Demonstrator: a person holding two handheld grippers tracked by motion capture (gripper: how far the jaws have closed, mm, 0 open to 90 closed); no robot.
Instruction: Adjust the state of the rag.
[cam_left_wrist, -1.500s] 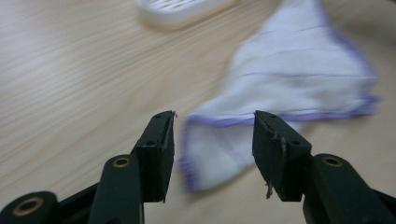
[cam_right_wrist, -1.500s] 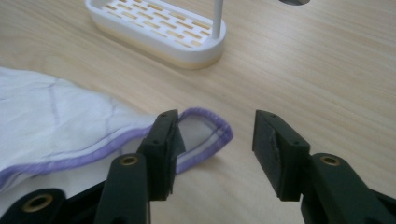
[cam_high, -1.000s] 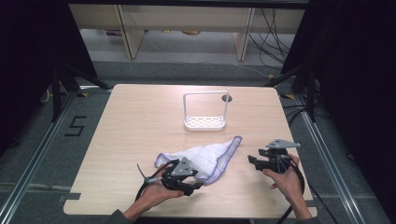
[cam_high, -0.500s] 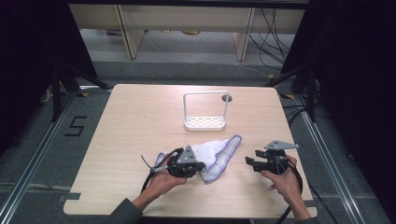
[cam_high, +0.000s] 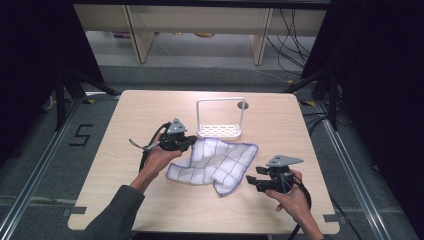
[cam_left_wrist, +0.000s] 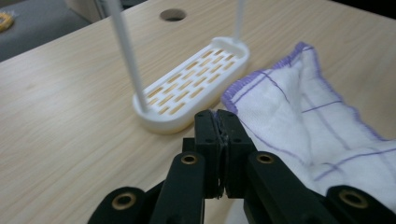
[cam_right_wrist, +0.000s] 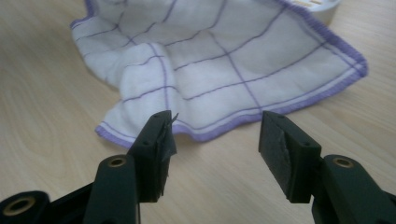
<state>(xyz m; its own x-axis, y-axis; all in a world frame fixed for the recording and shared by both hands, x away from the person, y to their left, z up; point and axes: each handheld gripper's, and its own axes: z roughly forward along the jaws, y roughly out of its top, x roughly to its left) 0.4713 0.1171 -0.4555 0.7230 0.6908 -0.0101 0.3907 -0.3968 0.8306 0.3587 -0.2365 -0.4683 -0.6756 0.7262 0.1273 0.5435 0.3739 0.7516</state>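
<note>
Cloth (cam_high: 215, 162), white with purple checks and a purple hemmed edge, lies partly spread and rumpled on the table (cam_high: 120, 125), just in front of the white rack (cam_high: 220, 131). It is judged light, soft and limp: it will drape and fold when lifted, and it is not fragile. At the left, the left gripper (cam_high: 186, 142) is seen fully closed at the cloth's far-left corner, beside the rack base; in the left gripper view a sliver of hem appears pinched between the jaws. At the right, the right gripper (cam_high: 254, 181) is held wide open and empty, aimed at the cloth's near hem, which lies just beyond its jaws. A hemmed corner or edge is judged the best hold, since the stitching resists slipping.
</note>
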